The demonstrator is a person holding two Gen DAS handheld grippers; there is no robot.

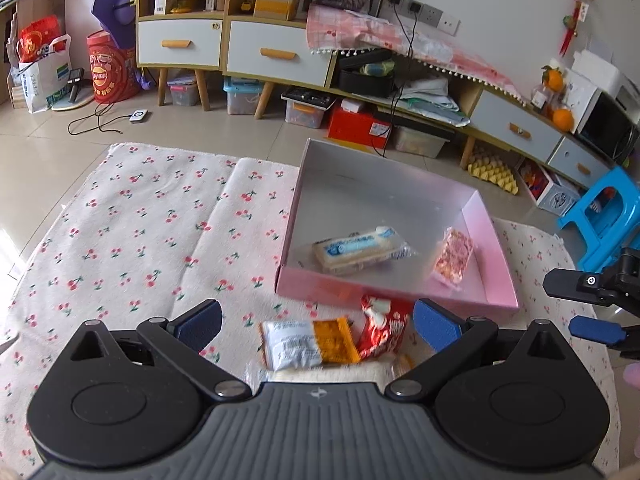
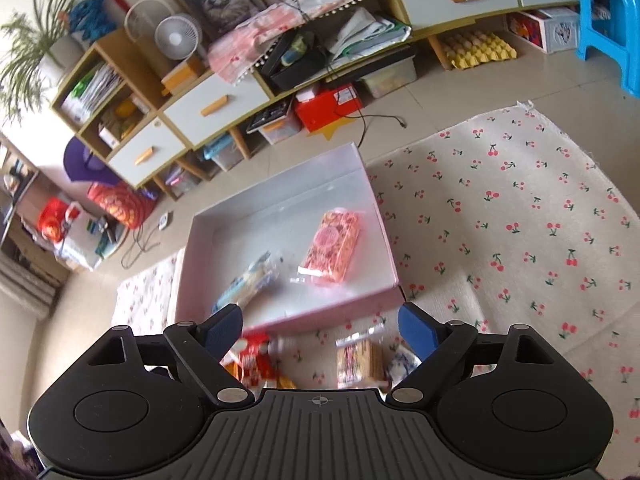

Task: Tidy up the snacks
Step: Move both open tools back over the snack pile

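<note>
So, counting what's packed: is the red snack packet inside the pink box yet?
No, the red snack packet lies on the cherry cloth outside the pink box.

Black tool (image 1: 318, 326), blue ribbed pads (image 1: 434, 326)

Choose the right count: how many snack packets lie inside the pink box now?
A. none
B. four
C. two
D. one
C: the box holds only a blue-white packet and a pink packet; the other snacks lie outside, on the cloth in front of it.
</note>
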